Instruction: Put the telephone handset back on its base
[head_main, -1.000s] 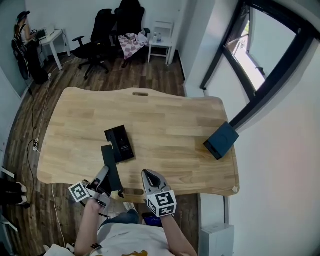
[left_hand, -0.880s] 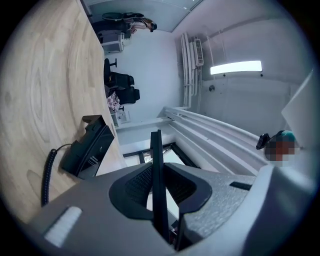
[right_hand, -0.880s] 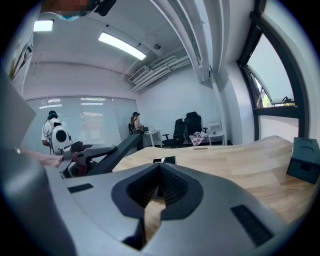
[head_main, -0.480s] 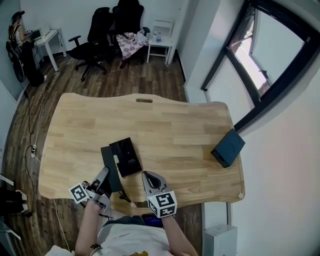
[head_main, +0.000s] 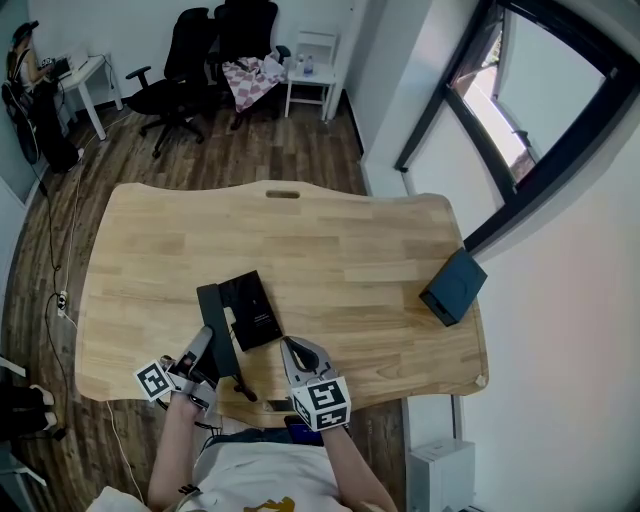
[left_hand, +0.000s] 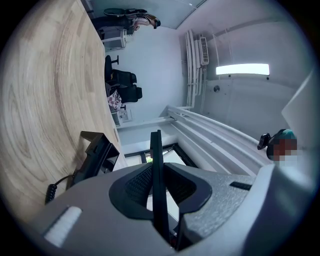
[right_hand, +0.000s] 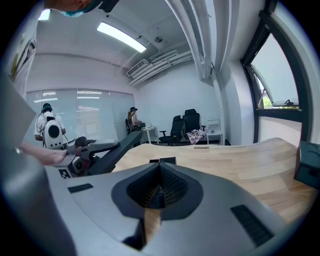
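Note:
The black telephone base (head_main: 252, 310) lies flat on the wooden table (head_main: 350, 250), near its front left. My left gripper (head_main: 204, 352) is shut on the long black handset (head_main: 218, 335), which sticks out forward and lies just left of the base. In the left gripper view the handset (left_hand: 156, 170) shows edge-on as a thin bar clamped between the jaws, with the base (left_hand: 95, 157) to the left. A coiled cord (left_hand: 50, 192) trails from it. My right gripper (head_main: 292, 350) hovers at the table's front edge, shut and holding nothing.
A dark blue box (head_main: 453, 286) stands at the table's right edge, under a window. Office chairs (head_main: 190, 60) and a small white table (head_main: 312, 70) stand behind the table. A person is at a desk at far left (head_main: 25, 55).
The handset in my left gripper has moved forward alongside the base's left edge. The head view has shifted a little. The right gripper stays put.

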